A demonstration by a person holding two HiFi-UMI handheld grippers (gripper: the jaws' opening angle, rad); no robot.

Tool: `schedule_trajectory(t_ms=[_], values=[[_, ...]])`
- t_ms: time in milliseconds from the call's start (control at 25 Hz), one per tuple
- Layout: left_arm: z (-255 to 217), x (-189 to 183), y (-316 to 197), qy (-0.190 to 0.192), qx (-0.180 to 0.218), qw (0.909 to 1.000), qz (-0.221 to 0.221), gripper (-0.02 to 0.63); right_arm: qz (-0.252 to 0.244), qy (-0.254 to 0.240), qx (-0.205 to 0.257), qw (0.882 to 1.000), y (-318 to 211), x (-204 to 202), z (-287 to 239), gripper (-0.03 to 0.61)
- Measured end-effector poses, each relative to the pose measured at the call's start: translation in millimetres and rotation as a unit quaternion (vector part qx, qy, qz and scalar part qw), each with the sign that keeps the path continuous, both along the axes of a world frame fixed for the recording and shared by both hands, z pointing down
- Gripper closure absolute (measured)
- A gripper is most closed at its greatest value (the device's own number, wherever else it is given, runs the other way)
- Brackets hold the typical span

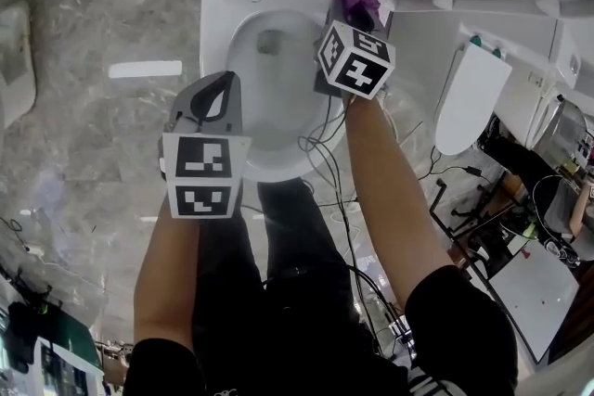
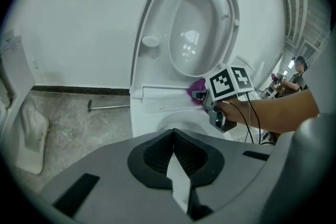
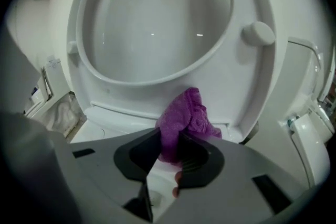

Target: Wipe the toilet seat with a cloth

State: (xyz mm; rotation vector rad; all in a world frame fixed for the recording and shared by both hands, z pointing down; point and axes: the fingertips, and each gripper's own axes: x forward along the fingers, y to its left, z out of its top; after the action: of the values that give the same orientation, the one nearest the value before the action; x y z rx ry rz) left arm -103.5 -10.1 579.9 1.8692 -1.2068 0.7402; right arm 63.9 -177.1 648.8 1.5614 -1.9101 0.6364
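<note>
Wiping in hand: cloth (image 3: 185, 115) is clamped in right gripper (image 3: 167, 152) at the raised seat's (image 3: 254, 92) base, left gripper (image 2: 176, 165) closed empty; a pressed sweep along the seat is called for next.

Grey marbled floor (image 1: 83, 14), white toilet (image 1: 216, 31), cables (image 1: 453, 170)

No legible txt, labels or nos. anywhere in views.

cloth (image 3: 185, 115) purple | toilet (image 1: 232, 3) white | floor (image 1: 83, 130) grey marbled | marker cube (image 1: 355, 60) blk/wht squares
</note>
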Motion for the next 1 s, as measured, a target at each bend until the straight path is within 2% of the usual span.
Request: schedule_trajectory(t_ms=[400,600,720,880,1000], values=[[5,-44,5,-0.004,-0.006,0.9994,-0.033,0.607,-0.017,-0.042,-0.010,0.999,2,-64,-3,0.482],[10,-56,10,-0.011,-0.009,0.9990,-0.041,0.607,-0.095,-0.058,-0.023,0.994,8,-112,-3,0.482],[12,-57,11,-0.011,-0.012,0.9989,-0.045,0.607,-0.121,-0.068,-0.031,0.990,9,-136,-1,0.482],[7,-61,13,-0.013,-0.013,0.9989,-0.043,0.607,-0.194,-0.048,-0.022,0.980,16,-177,-3,0.482],[4,-69,13,-0.025,-0.009,0.9990,-0.034,0.607,-0.208,-0.057,-0.020,0.976,17,-198,-7,0.482]])
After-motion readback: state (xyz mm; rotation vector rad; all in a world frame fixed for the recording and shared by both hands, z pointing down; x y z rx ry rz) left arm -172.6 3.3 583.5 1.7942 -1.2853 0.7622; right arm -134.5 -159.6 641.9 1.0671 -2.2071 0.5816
